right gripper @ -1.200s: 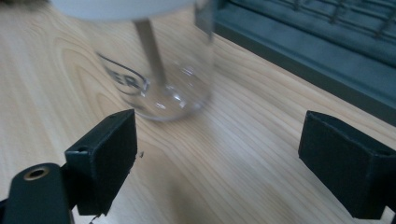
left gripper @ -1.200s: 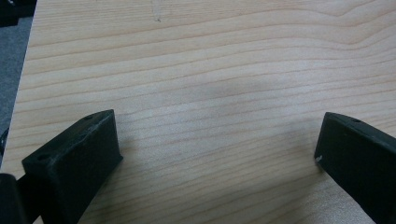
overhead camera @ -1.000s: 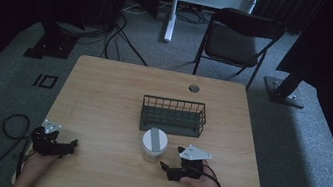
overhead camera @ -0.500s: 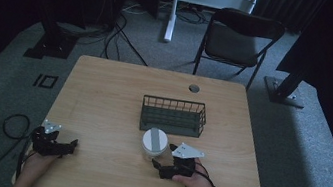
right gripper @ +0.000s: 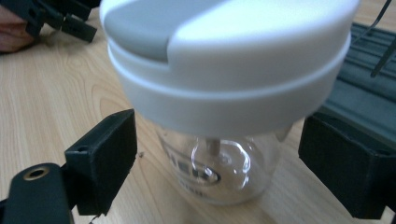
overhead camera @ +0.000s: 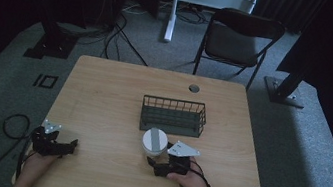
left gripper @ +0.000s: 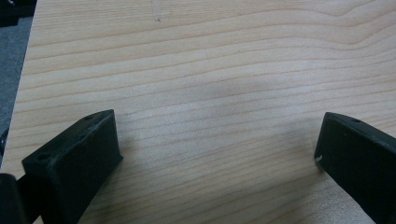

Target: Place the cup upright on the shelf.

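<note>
The jar (overhead camera: pixel 155 141) stands at lower centre of the table (overhead camera: pixel 103 93), just below the basket (overhead camera: pixel 173 116). The right gripper (overhead camera: pixel 156 163) is spread wide, its jaws flanking the jar without touching. The left gripper (overhead camera: pixel 67 146), also spread, rests over bare wood near the lower-left edge.

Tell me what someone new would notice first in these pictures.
Likely the clear jar with a white lid, standing on the wooden table between the open jaws of the right claw, not yet gripped. Just behind it sits a dark wire basket. The left claw rests open near the table's near-left corner.
</note>
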Demonstrator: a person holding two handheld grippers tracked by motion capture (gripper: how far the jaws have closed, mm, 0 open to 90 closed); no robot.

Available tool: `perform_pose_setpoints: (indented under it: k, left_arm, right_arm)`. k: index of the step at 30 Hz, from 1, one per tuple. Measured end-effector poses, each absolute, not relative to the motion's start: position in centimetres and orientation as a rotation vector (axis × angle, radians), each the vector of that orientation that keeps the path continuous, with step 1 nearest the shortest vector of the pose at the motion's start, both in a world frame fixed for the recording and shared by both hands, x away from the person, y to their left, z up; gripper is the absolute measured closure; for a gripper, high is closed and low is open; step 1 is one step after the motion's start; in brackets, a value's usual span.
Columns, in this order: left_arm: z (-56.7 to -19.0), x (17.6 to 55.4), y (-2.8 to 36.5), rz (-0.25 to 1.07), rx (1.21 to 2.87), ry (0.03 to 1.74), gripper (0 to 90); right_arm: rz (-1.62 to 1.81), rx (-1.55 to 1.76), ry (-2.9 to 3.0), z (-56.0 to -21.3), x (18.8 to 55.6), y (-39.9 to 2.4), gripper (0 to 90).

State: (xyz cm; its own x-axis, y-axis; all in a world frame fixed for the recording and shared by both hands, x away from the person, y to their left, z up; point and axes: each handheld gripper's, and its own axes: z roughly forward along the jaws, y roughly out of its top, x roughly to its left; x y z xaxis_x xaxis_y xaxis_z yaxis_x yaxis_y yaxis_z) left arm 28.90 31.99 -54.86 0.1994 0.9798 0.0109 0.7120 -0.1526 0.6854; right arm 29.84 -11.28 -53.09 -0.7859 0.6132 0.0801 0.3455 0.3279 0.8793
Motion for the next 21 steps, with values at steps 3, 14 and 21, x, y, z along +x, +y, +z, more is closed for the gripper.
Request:
perform_pose_setpoints:
  k: [3,14,21]
  left_arm:
    - [-54.9,28.9,32.0,0.635,1.931,1.571,0.2]
    - [-54.9,28.9,32.0,0.635,1.931,1.571,0.1]
    - [-54.9,28.9,32.0,0.635,1.931,1.571,0.2]
  right_arm:
    - [1.451,0.868,2.313,-53.0,30.0,-11.0,11.4]
    - [1.473,0.889,2.282,-53.1,30.4,-10.1,11.4]
    - [1.472,0.907,2.263,-53.3,30.6,-9.8,11.5]
